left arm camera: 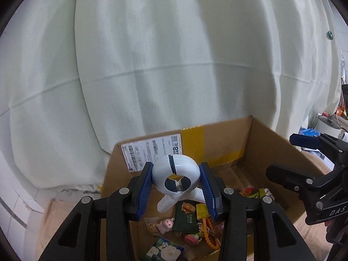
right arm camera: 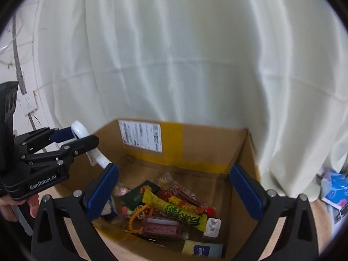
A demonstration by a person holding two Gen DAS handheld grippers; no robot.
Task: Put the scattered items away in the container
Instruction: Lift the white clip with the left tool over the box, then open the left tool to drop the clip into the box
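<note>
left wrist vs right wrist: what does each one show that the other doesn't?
Left wrist only: the white ring-shaped gadget face on, clamped between the left gripper pads, its dark inner window showing.

Right wrist only: the right gripper open and empty, a white plug adapter in the box, a wall socket, and the hand holding the left gripper.

Both: the cardboard box with shipping label, curtain, yellow-green snack packet and orange bead string.

A pale wooden floor (right arm camera: 319,219) is carrying an open brown cardboard box (right arm camera: 243,152). A blue-and-white carton (right arm camera: 335,190) is lying beside it.
</note>
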